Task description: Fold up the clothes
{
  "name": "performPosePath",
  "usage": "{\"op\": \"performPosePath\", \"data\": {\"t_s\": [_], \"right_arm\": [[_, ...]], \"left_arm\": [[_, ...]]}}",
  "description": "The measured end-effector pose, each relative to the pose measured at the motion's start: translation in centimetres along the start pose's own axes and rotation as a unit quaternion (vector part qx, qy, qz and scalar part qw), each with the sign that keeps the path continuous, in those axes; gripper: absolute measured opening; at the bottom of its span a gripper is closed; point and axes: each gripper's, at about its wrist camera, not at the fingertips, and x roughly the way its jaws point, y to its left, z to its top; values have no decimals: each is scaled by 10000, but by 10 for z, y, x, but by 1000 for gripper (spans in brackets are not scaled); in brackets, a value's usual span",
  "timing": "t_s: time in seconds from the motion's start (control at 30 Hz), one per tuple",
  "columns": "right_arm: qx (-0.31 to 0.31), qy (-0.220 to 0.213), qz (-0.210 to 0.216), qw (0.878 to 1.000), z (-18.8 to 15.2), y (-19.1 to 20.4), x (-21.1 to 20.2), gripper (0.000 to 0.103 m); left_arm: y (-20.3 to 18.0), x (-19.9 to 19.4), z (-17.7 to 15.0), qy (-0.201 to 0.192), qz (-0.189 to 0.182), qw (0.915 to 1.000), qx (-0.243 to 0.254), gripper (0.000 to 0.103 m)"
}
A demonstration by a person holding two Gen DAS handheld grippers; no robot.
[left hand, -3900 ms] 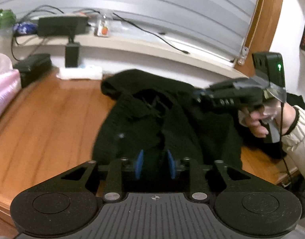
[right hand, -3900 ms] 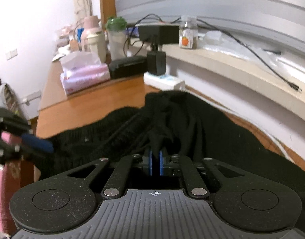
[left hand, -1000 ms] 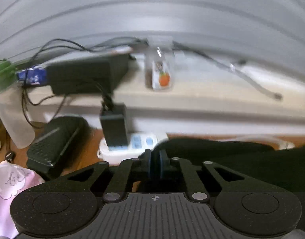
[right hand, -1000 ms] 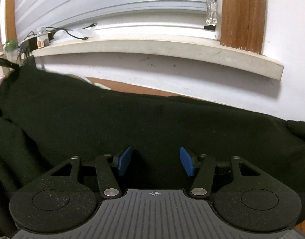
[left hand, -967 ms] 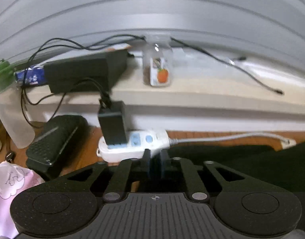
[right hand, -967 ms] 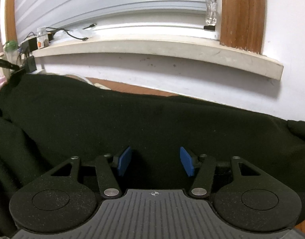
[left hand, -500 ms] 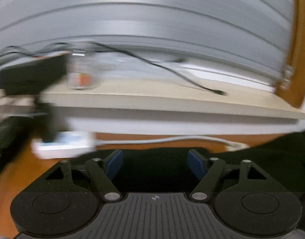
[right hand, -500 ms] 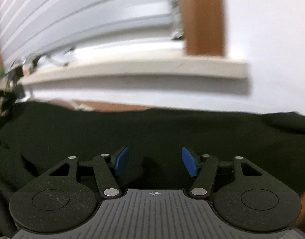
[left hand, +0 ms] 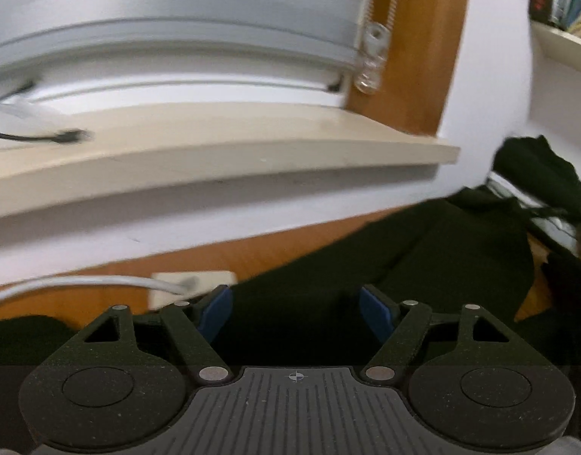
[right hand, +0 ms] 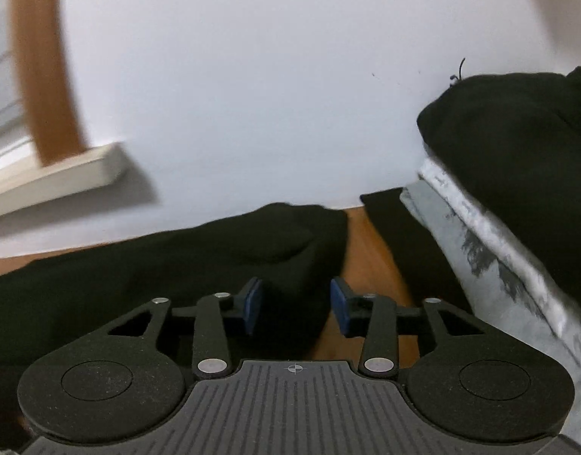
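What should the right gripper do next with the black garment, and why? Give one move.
Probably ease the right gripper forward and close on the end of the black garment just ahead. Its jaws, just closing, stand apart with nothing pinched; the left gripper is open too, so neither holds cloth for the next fold.
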Motion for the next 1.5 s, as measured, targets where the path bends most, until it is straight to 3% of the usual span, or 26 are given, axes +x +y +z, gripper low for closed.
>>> {"op": "performPosePath", "data": {"t_s": [0.23, 0.27, 0.3, 0.33, 0.4, 0.5, 0.53, 0.7, 0.77, 0.93, 1.03, 1.13, 1.3, 1.5], "right_arm": [[-390, 194, -86, 9990, 25, 21, 53, 46], [-456, 301, -128, 9984, 26, 24, 58, 39], [-478, 220, -183, 9984, 27, 22, 54, 20], [-499, 140, -238, 9984, 28, 21, 50, 14], [-514, -42, -350, 9981, 30, 17, 41, 12], [407, -882, -633, 9933, 31, -10, -13, 11], [517, -796, -787, 9924, 25, -16, -19, 11], [788, -484, -1398, 9858, -3, -39, -40, 27], [729, -513, -1274, 9878, -7, -36, -43, 35], [60, -538, -630, 9965, -14, 14, -37, 50], [-675, -90, 292, 9972, -25, 56, -20, 51], [-1217, 38, 301, 9921, -40, 76, -11, 51], [-1014, 154, 498, 9935, -53, 68, -28, 55], [-990, 137, 436, 9940, -57, 68, -41, 60]], "left_arm": [[-1, 12, -19, 118, -44, 9999, 47, 78], [0, 13, -19, 121, -57, 9999, 34, 78], [0, 14, -19, 118, -72, 9999, 20, 78], [1, 13, -19, 115, -82, 9999, 8, 78], [1, 13, -17, 113, -89, 9999, 6, 78], [2, 14, -17, 111, -131, 9999, -21, 78], [2, 14, -17, 110, -146, 9998, -31, 78], [3, 14, -17, 109, -192, 9997, -51, 79], [2, 14, -17, 116, -169, 9998, -18, 79], [-2, 13, -20, 157, -99, 9997, 141, 79], [-3, 9, -24, 192, -132, 9995, 234, 79], [0, 3, -28, 191, -239, 9993, 207, 80], [-4, -11, -38, 199, -305, 9990, 252, 80], [-6, -19, -38, 315, -314, 9988, 226, 80]]}}
